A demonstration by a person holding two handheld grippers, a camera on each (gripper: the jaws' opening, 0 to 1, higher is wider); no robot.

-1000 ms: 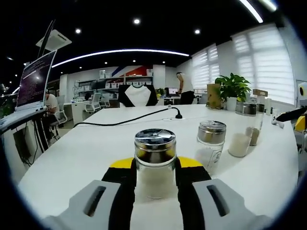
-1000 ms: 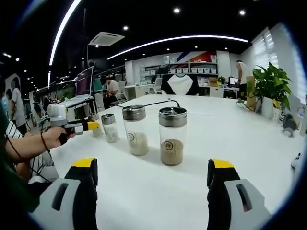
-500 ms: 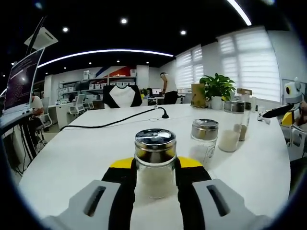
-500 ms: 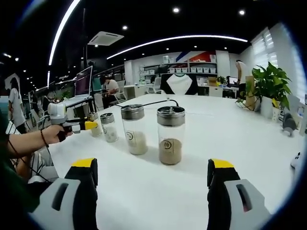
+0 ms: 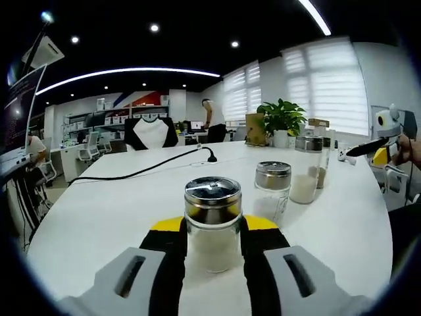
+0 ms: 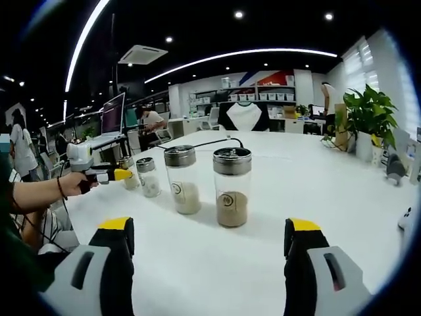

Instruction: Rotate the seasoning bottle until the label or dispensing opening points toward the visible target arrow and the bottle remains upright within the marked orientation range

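Seasoning bottle [image 5: 212,224] stands upright on the white table [image 5: 105,210], clamped at its glass body between the left gripper [image 5: 212,247] jaws. Glass with a metal lid, partly filled, it probably feels light, rigid and slick, so a low, firm hold suits turning. Beyond it stand three more jars. The right gripper [image 6: 210,247] hangs spread wide, empty, short of the brown-powder jar [image 6: 231,187].

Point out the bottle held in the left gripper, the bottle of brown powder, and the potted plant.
seasoning bottle [image 5: 212,227]: left gripper view, on its glass body between the jaws.
brown-powder bottle [image 6: 231,187]: right gripper view, on its glass body.
potted plant [image 6: 372,113]: right gripper view, on its leaves.
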